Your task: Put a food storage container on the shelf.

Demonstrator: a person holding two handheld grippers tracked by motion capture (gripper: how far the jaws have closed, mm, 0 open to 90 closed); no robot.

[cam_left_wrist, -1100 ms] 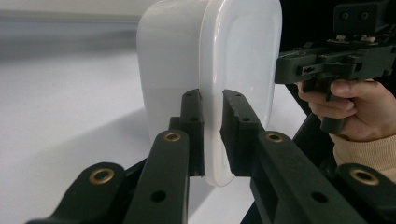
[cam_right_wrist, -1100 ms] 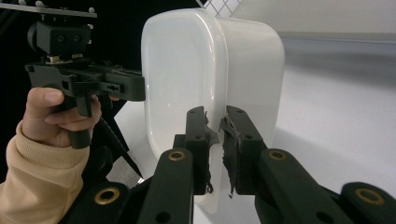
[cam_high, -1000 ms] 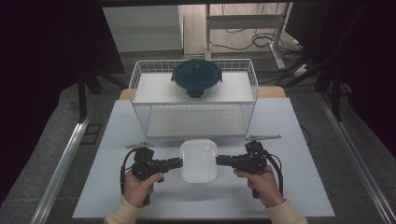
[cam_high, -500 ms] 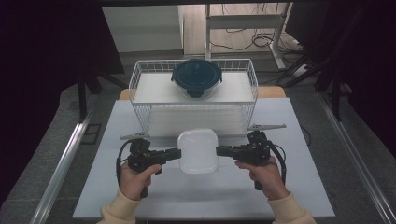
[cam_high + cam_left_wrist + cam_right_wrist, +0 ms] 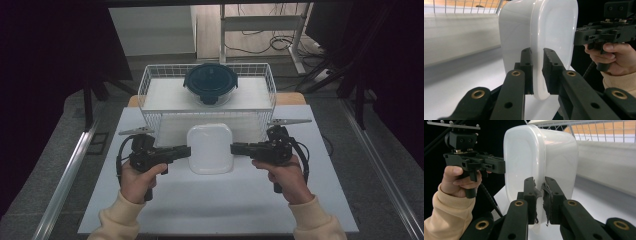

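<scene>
Left tool [image 5: 186,150] clamped on the left rim of the white tub [image 5: 210,148], both pads pinching the thin lip, as seen up close in the left gripper view [image 5: 537,72]. Same grip as a second before, but carried higher: lifted clear of the white bench [image 5: 215,200] and now overlapping the front wall of the wire basket [image 5: 150,95] in the high view, where earlier it had sat lower on the bench, nearer the person. Tub [image 5: 541,32] held upside down, flat base facing up, level between the two hands. Farther back, inside the basket, round dark-lidded container [image 5: 210,83] unmoved. Right tool [image 5: 234,148] likewise pinched on the tub's right rim, pads pressed tight on the lip in the right gripper view [image 5: 539,195], with frayed pad lining hanging beside it. Raised along with the left one, both hands [image 5: 136,176] closer to the basket than before, cream sleeves unchanged at the bottom edge.
</scene>
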